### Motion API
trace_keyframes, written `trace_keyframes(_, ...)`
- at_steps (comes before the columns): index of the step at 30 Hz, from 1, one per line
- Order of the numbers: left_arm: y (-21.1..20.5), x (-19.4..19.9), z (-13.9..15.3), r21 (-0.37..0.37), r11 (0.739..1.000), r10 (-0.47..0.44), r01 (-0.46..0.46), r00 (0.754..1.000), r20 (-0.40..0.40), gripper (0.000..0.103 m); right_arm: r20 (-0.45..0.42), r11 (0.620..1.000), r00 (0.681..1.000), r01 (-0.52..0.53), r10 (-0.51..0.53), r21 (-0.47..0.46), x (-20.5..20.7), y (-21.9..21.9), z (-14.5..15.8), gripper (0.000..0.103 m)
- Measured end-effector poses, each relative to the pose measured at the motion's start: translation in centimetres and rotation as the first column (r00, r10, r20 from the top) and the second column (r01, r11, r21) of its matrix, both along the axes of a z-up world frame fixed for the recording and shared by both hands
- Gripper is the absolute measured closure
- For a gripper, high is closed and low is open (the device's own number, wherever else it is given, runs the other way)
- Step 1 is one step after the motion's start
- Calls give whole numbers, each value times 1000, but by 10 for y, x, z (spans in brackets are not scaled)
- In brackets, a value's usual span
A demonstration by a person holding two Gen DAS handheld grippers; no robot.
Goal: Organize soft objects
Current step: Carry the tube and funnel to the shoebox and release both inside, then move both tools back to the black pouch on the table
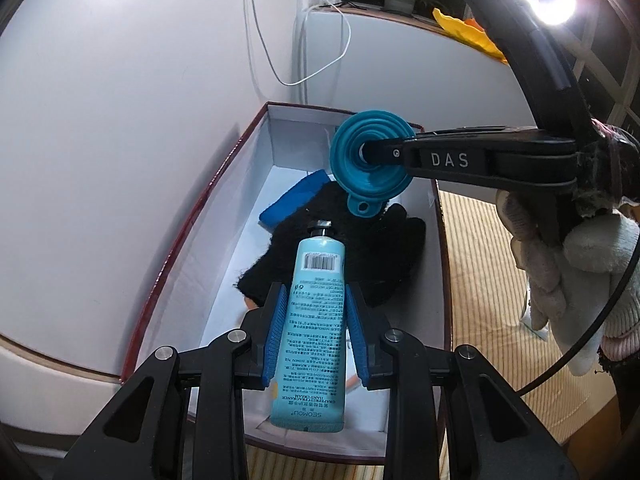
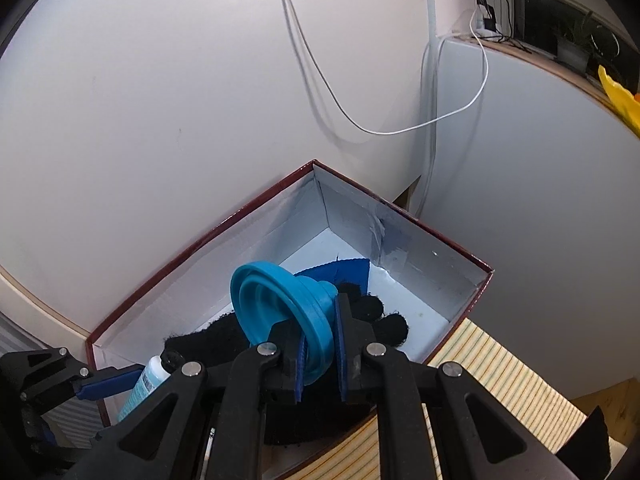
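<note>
A tube [image 1: 316,312] is held between the left fingers [image 1: 276,332], cap pointing into the box [image 1: 168,264]. A funnel [image 2: 280,304] is clamped by its rim between the right fingers [image 2: 344,344], over the box's middle. On the box floor lie a black glove [image 1: 384,248] and, towards the far corner, a blue cloth [image 1: 292,196].

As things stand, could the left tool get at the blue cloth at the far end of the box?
Probably not directly: the left tool holds a hand cream tube, and the black glove and the right tool's funnel sit before the blue cloth.
</note>
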State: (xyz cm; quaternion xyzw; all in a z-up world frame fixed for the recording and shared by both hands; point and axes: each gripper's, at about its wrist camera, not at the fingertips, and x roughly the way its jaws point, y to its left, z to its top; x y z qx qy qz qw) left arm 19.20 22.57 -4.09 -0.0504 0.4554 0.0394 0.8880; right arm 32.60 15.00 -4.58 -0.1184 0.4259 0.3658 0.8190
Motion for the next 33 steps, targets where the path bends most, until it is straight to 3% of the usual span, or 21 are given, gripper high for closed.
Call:
trace_keyframes(1, 0, 0, 1, -2, 1000, 3, -3, 1000, -4, 65, 3, 1000, 1000, -6, 6, 0, -1, 1, 1, 83)
trace_keyframes(3, 0, -3, 3, -6, 1000, 9, -9, 1000, 2, 37, 20, 1000, 1000, -4, 4, -3, -4, 0, 3, 62)
trace_keyframes(4, 0, -5, 5, 0, 1000, 13, -13, 1000, 12, 36, 29, 1000, 1000, -1, 1, -2, -6, -2, 6, 58)
trace_keyframes(8, -3, -10, 11, 15, 1000, 20, -21, 999, 27, 36, 41, 1000, 999, -1, 0, 21, -12, -10, 15, 52)
trace_keyframes(11, -6, -15, 14, 18, 999, 30, -31, 999, 34, 36, 53, 999, 999, 7, -9, 45, -14, -20, 25, 42)
trace_keyframes(20, -16, -27, 27, 0, 1000, 29, -29, 997, 74, 36, 62, 997, 998, 28, -33, 72, -32, -64, 47, 42)
trace_keyframes(33, -71, -30, 29, -54, 995, -80, 87, 991, 110, 36, 63, 980, 982, 171, -177, 102, -65, -207, 75, 41)
